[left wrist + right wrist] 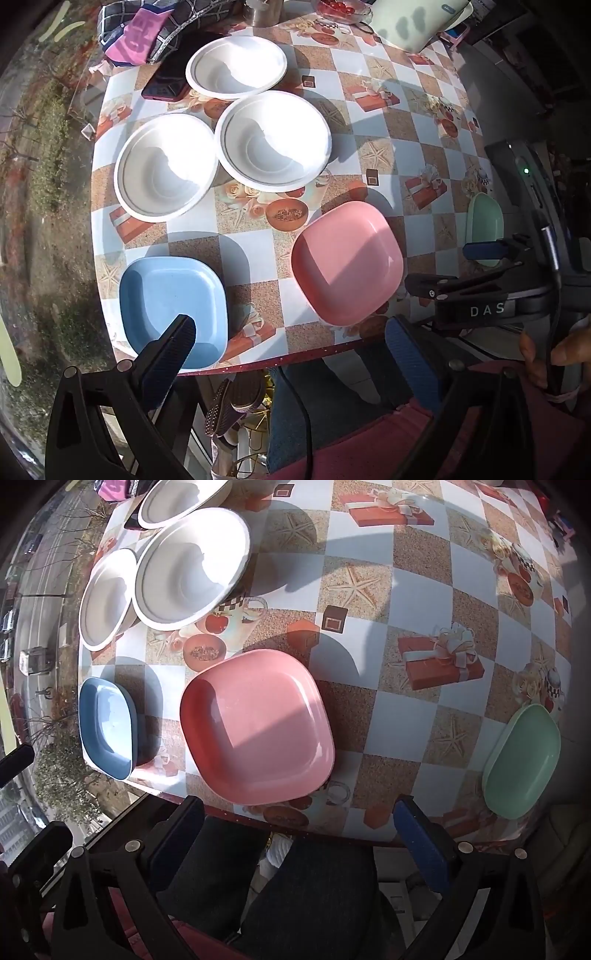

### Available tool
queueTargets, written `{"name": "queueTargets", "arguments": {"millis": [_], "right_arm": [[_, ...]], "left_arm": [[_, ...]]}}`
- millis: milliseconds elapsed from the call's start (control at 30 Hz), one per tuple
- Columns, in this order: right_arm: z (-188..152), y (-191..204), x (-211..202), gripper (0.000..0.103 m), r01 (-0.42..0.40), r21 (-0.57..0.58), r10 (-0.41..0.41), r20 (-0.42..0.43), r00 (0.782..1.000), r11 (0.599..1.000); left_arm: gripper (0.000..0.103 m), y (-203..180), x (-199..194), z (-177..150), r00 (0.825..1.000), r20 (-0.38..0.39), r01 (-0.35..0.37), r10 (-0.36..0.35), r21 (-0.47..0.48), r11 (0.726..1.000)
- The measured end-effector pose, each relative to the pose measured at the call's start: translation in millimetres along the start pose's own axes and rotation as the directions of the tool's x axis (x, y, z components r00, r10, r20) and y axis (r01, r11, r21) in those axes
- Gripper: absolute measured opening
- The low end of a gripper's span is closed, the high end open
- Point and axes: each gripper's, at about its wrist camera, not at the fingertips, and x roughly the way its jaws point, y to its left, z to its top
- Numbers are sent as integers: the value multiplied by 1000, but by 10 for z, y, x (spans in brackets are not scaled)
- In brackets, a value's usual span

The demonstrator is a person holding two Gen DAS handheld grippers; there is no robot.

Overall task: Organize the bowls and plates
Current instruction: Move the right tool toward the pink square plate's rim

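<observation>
Three white bowls point(271, 140) point(166, 166) point(236, 66) sit close together at the table's far left. A blue square plate point(171, 310) lies at the near left edge, a pink square plate point(347, 262) point(256, 727) near the middle, and a green plate point(522, 762) point(484, 225) at the near right edge. My left gripper point(291, 339) hovers open above the near edge, between the blue and pink plates, its left finger over the blue plate. My right gripper point(299, 823) hangs open over the table edge just below the pink plate. Neither holds anything.
The table point(424, 572) wears a checkered cloth with gift and starfish prints. At the far end lie a dark phone point(164, 86), a folded cloth point(147, 33), a metal can point(262, 13) and a glass dish of red fruit point(340, 9). A person's legs point(295, 893) sit below the near edge.
</observation>
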Motion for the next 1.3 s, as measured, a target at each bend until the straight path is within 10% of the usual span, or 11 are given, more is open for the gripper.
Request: {"name": "queueTargets", "arguments": {"millis": [1300], "right_arm": [[11, -463, 449, 103, 25, 120, -19, -55, 998, 992]], "left_arm": [[103, 16, 610, 15, 996, -60, -63, 64, 22, 998]]}}
